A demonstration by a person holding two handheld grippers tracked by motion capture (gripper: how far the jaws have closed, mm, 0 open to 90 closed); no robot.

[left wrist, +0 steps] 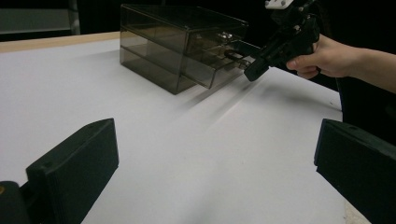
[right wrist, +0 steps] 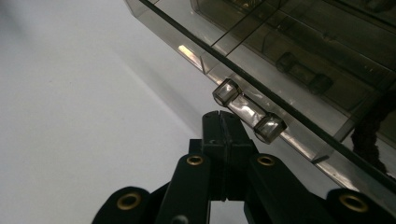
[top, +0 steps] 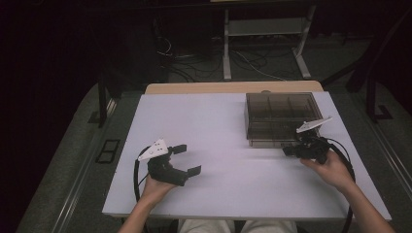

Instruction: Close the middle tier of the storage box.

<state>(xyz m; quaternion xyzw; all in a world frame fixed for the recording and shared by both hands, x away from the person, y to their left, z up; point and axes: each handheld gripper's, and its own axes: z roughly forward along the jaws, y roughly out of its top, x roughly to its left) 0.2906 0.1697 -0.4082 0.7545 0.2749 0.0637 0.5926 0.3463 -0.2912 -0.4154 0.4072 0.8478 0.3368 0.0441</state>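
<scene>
A smoky transparent drawer box [top: 279, 116] stands at the back right of the white table [top: 218, 126]. My right gripper [top: 287, 151] lies at the box's near front, its jaws pressed together with nothing between them. In the right gripper view its tip [right wrist: 219, 116] sits just under and beside a clear bar handle [right wrist: 250, 112] on a drawer front; whether it touches the handle I cannot tell. The left gripper view shows the box [left wrist: 177, 42] and that shut gripper [left wrist: 252, 73] from the side. My left gripper [top: 188, 158] rests open at the front left, empty [left wrist: 215, 158].
Small dark items lie inside the box's drawers [right wrist: 303, 72]. A wooden strip [top: 233, 87] borders the table's far edge. Beyond it are a metal stand [top: 265, 43] and cables on the floor. A wide bare stretch of table lies between the two grippers.
</scene>
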